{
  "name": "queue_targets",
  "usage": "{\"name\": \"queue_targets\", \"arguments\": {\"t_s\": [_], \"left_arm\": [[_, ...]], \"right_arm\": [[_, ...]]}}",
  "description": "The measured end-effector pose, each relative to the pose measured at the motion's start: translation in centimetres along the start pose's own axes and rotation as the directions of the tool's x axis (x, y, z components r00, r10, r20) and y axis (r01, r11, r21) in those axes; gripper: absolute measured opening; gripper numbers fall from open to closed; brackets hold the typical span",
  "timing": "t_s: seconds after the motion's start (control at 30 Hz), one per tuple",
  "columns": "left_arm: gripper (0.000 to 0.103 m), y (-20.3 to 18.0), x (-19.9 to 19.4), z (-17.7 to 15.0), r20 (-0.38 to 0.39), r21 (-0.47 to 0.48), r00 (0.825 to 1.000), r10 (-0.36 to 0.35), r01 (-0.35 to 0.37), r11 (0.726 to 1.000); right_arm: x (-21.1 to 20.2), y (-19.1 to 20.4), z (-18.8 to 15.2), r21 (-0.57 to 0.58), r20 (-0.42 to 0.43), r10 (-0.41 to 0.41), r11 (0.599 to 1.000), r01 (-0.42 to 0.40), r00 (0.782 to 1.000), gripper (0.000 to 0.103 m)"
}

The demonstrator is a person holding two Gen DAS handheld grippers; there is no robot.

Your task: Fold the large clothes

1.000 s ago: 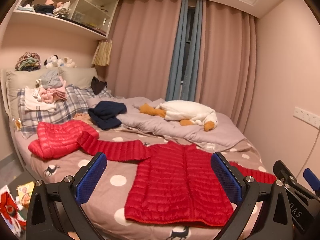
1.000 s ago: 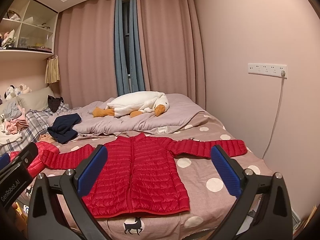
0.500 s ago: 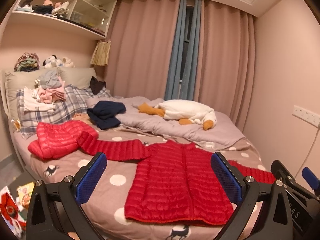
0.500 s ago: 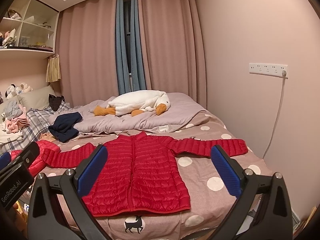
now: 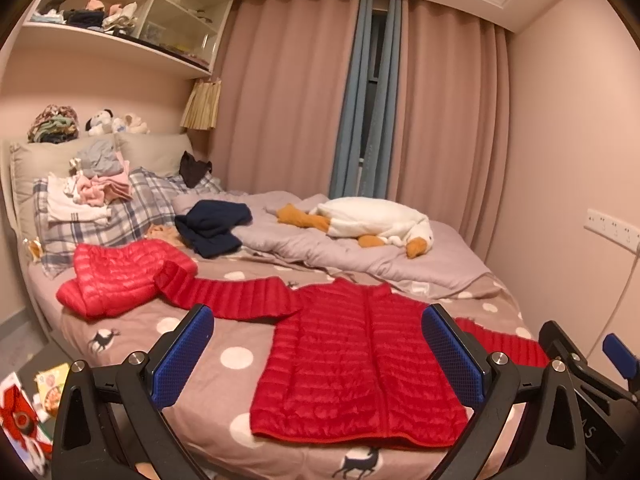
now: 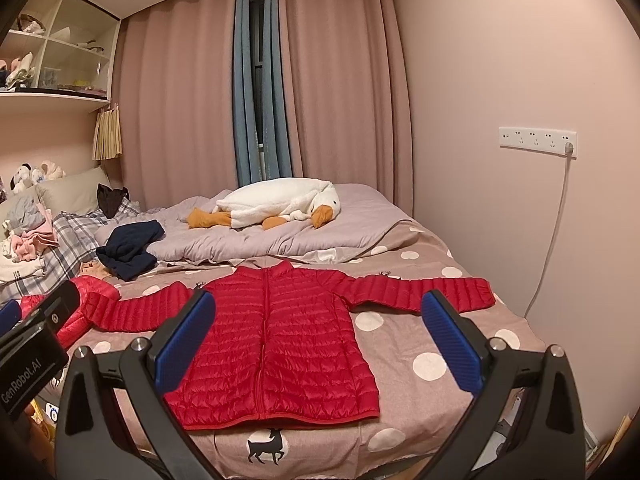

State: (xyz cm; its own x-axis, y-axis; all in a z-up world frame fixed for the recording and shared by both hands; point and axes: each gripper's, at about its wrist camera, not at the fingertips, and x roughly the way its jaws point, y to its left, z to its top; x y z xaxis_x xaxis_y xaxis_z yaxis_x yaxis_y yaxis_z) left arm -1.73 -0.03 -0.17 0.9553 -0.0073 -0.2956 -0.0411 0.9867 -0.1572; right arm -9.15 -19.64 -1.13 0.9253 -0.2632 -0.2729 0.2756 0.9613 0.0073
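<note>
Jacket: I see the red puffer jacket (image 6: 276, 344) flat on the bed (image 6: 420, 344), zipped front up, both sleeves stretched out sideways, hem toward me.
Left tongs: my left gripper (image 5: 316, 356) is spread wide, empty, hanging above the jacket's hem.
Right tongs: my right gripper (image 6: 320, 344) is likewise wide, empty, short of the jacket.
Done: spreading, I judge.
Left: every fold; sleeves first.
Neighbour: a second red garment (image 5: 120, 276) bunched at the jacket's left sleeve end.

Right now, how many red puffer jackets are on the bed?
2. One red jacket lies spread flat at the foot of the bed. A second red jacket lies bunched near the plaid pillow, under the first one's sleeve end.
</note>
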Motion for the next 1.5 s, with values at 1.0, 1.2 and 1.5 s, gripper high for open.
{"name": "queue_targets", "arguments": {"t_s": [1.0, 1.2, 1.5], "left_arm": [[0.103, 8.7, 12.2, 3.1, -0.038, -0.079, 0.993, 0.112, -0.115, 0.990], [0.103, 18.5, 22.8, 1.3, -0.087, -0.286, 0.967, 0.238, -0.254, 0.924], [0.103, 29.1, 35.8, -7.5, -0.323, -0.529, 0.921, 0.218, -0.367, 0.765]], "right_arm": [[9.5, -5.0, 3.4, -0.047, -0.017, -0.121, 0.992, 0.120, 0.992, 0.103], [21.0, -12.6, 3.3, -0.005, -0.136, -0.304, 0.952, 0.307, 0.943, 0.103], [35.8, -25.5, -3.6, 0.107, -0.399, -0.545, 0.771, 0.628, 0.738, 0.103]]}}
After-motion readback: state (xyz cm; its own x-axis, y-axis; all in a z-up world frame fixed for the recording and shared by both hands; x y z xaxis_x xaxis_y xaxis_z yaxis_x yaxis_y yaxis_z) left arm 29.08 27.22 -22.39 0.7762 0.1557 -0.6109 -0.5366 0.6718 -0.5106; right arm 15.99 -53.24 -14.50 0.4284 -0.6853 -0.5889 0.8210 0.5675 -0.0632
